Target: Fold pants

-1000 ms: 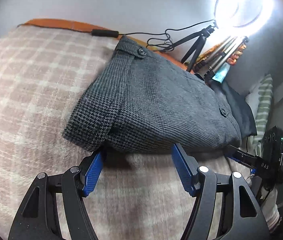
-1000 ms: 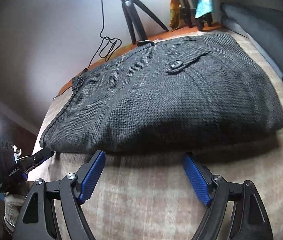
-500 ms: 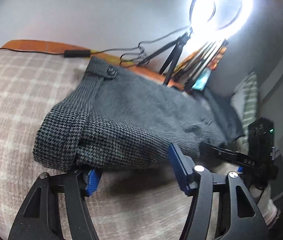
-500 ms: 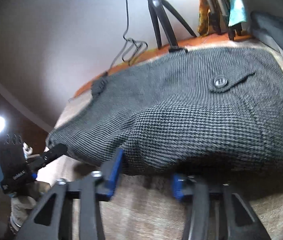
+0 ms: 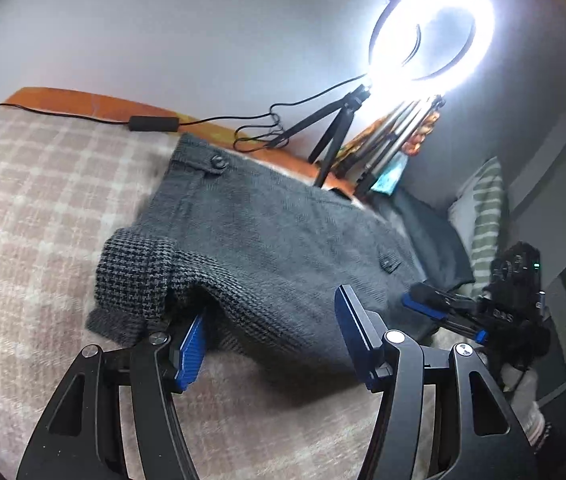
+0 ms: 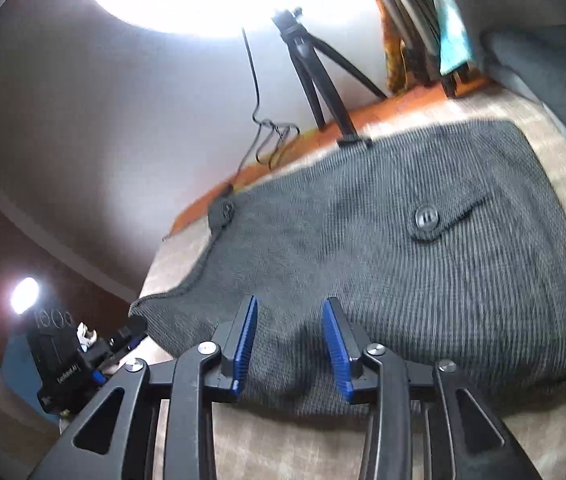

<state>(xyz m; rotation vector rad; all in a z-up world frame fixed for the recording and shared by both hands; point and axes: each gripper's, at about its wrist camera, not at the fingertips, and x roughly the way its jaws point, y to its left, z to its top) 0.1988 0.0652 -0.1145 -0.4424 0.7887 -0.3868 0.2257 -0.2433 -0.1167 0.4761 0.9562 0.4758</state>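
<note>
1. Left tongs (image 5: pixel 271 338): black, strut-framed arms tipped with ribbed blue pads. The jaws stand wide apart. One pad is tucked under the lifted near hem of the pants (image 5: pixel 267 248); the other sits against the same edge further along. Nothing is pinched between them.

2. Right tongs (image 6: pixel 289 344): the same black frame and blue ribbed pads, drawn closer together, with a raised hump of the pants (image 6: pixel 383 264) cloth lying in the gap. Whether the pads actually squeeze it cannot be told.

3. The pants are a coarse grey woven wool with a small houndstooth check, folded into a thick, roughly rectangular bundle. They lie on the bed, on a soft blanket (image 5: pixel 39 216) of beige and cream plaid. The near left corner bulges upward, showing stacked layers.

4. On the top layer a round dark button (image 6: pixel 426 216) closes a pocket flap; a second button (image 5: pixel 217 161) sits on the waistband tab at the far edge.

5. Beyond the pants, an orange-brown wooden ledge (image 5: pixel 83 100) runs along the white wall, carrying a thin black cable and the black tripod (image 5: pixel 335 136).

6. Above it glows a circular ring light (image 5: pixel 431 32). To the right lies a green-and-white striped pillow (image 5: pixel 487 216).
</note>
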